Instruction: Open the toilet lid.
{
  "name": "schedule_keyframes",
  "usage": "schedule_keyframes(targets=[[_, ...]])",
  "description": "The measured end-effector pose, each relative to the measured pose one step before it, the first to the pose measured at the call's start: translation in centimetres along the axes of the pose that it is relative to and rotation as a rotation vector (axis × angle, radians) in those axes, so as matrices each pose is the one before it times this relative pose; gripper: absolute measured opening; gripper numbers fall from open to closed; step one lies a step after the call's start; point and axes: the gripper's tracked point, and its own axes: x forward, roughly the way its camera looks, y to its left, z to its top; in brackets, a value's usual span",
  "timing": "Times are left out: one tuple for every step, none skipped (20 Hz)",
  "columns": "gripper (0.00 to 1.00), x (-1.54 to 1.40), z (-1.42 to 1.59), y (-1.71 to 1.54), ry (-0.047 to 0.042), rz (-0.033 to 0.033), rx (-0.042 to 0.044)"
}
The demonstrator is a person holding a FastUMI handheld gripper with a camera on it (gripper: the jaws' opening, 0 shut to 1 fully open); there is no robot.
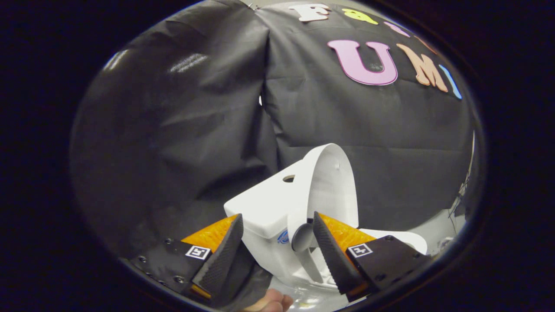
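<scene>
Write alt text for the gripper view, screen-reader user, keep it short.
A white toilet stands ahead with its lid raised upright against the tank. The gripper is open, its fingers spread apart, holding nothing, with the tank's front and the lid's hinge end between them. Black cloth forms the wall behind, and a person's fingertips show below the gripper.

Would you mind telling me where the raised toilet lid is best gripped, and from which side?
Grip the toilet lid on its thin curved rim near the top, coming from the front, one finger each side. It stands nearly upright against the tank, so that edge is exposed. The gripper is open, holding nothing.
</scene>
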Motion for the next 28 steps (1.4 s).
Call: schedule_keyframes(targets=[[0.99, -0.504, 0.282, -0.276, -0.00832, -0.00156, 0.00771], [0.99, -0.263, 0.133, -0.241, -0.01028, -0.00244, 0.00822], [0.99, -0.444, 0.183, -0.239, -0.00914, 0.0003, 0.00619], [0.99, -0.4, 0.249, -0.066, -0.01082, 0.00672, 0.00385], [0.99, -0.355, 0.056, -0.157, -0.00743, 0.00353, -0.00328], [0.99, -0.419, 0.188, -0.247, -0.00387, -0.00158, -0.01094], [0.99, -0.537, 0.072, -0.264, -0.00337, -0.00164, -0.01425], [0.99, -0.509, 0.156, -0.346, -0.00529, -0.0027, -0.01271], [0.99, -0.536, 0.311, -0.444, -0.00616, -0.00548, -0.00615], [0.99, -0.204, 0.263, -0.353, -0.00678, -0.00463, -0.00059], [0.99, -0.439, 0.276, -0.398, -0.00426, -0.00275, -0.0021], [0.99, -0.545, -0.161, -0.638, -0.0047, -0.00831, -0.00372], [0.99, -0.389, 0.136, -0.658, -0.00492, -0.01056, -0.00416], [0.99, -0.587, 0.121, -0.605, -0.00505, -0.00508, 0.00182], [0.99, -0.244, 0.084, -0.498, -0.00591, 0.00126, 0.0037], [0.99, -0.424, 0.222, -0.344, -0.00995, 0.00511, 0.00718], [0.99, -0.389, 0.361, -0.31, -0.01718, 0.00839, 0.01085], [0.99, -0.453, 0.466, -0.582, -0.01988, -0.00077, 0.00679], [0.99, -0.509, 0.43, -0.938, -0.02082, -0.00789, 0.00592], [0.99, -0.601, 0.412, -1.109, -0.01398, -0.01916, 0.00168], [0.99, -0.506, 0.111, -1.272, -0.00958, -0.0226, 0.00117], [0.99, -0.503, 0.151, -1.155, -0.00829, -0.01805, 0.00709], [0.99, -0.375, 0.086, -1.034, -0.00697, -0.01471, 0.0114], [0.99, -0.486, 0.118, -1.017, -0.00707, -0.01393, 0.01069], [0.99, -0.392, -0.09, -0.906, -0.00528, -0.0108, 0.00831], [0.99, -0.461, -0.141, -0.866, 0.00015, -0.01168, 0.00268], [0.99, -0.434, -0.286, -1.251, 0.00205, -0.02514, -0.00596], [0.99, -0.403, -0.057, -1.222, -0.00602, -0.02204, -0.00668]])
